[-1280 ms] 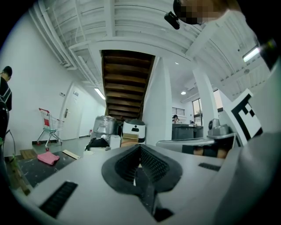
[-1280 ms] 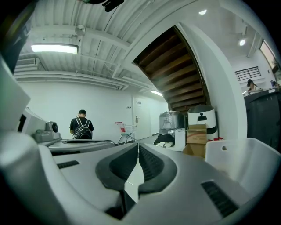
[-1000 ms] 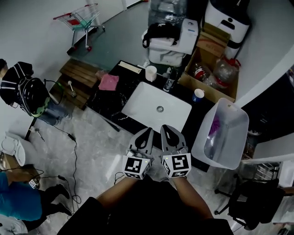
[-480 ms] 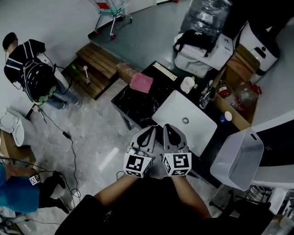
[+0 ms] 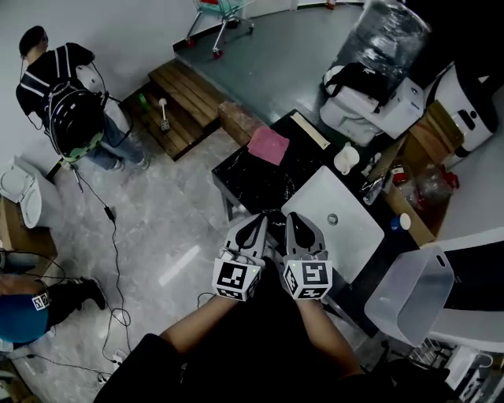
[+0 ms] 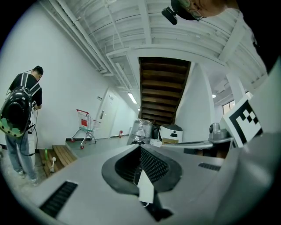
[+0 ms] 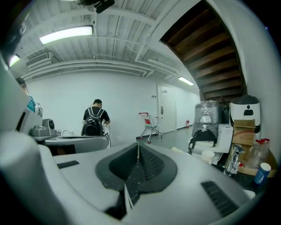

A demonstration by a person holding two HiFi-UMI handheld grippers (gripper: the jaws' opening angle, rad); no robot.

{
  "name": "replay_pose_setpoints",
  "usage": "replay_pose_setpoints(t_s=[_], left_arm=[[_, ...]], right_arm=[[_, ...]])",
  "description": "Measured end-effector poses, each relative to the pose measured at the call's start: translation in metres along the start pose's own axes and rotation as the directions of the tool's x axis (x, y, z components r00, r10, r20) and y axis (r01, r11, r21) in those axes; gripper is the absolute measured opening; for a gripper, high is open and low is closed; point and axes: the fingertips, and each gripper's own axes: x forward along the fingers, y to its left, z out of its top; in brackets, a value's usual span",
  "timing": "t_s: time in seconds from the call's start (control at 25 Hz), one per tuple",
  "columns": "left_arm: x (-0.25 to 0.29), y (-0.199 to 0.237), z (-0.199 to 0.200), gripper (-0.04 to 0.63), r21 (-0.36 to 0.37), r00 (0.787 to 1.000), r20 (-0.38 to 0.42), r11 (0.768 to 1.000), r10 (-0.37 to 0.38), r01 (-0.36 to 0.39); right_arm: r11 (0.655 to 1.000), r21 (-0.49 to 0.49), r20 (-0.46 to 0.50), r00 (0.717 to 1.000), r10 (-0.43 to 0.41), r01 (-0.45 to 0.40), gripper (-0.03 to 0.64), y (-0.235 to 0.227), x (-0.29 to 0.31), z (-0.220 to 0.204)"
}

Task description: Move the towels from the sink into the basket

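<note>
The pink towel (image 5: pixel 269 146) lies flat on the black counter (image 5: pixel 252 177), at its far left corner, well apart from the white sink (image 5: pixel 350 236) set into the same counter and further still from the basket (image 5: pixel 402 303). The basket is a pale translucent plastic one that stands off the right end of the counter, tilted in the head view; what lies inside it cannot be made out. On the counter behind the sink stand a white cup (image 5: pixel 345 160), the tap (image 5: pixel 375 186) and a small blue-topped container (image 5: pixel 400 223). The left hand-held gripper (image 5: pixel 255 223) and the right hand-held gripper (image 5: pixel 293 222) are held side by side, almost touching, their marker cubes toward the person and their tips toward the near left corner of the sink, over the counter's front edge. In the left gripper view the two jaws are pressed together along their ribbed pads with nothing pinched between them, only a small white tab showing at the near end of the seam. In the right gripper view the jaws likewise meet in a thin closed line and hold nothing. Neither hand-held gripper touches the towel, the sink or the basket. Away to the left, on the grey floor, a person with a backpack (image 5: pixel 67 102) stands by some wooden steps (image 5: pixel 185 98), and a shopping cart (image 5: pixel 224 12) stands near the far wall
</note>
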Motion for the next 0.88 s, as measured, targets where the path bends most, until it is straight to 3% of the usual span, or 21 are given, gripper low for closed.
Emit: replay_pose_setpoints(t_s=[0.4, 0.88], left_arm=[[0.038, 0.046, -0.003, 0.003, 0.001, 0.998, -0.029, 0.999, 0.053, -0.053], [0.129, 0.101, -0.005, 0.003, 0.031, 0.995, -0.060, 0.996, 0.085, -0.084]], right_arm=[[0.999, 0.018, -0.028, 0.999, 0.045, -0.045, 0.025, -0.012, 0.067, 0.001], [0.997, 0.017, -0.086, 0.993, 0.081, -0.080, 0.025, -0.057, 0.177, -0.012]])
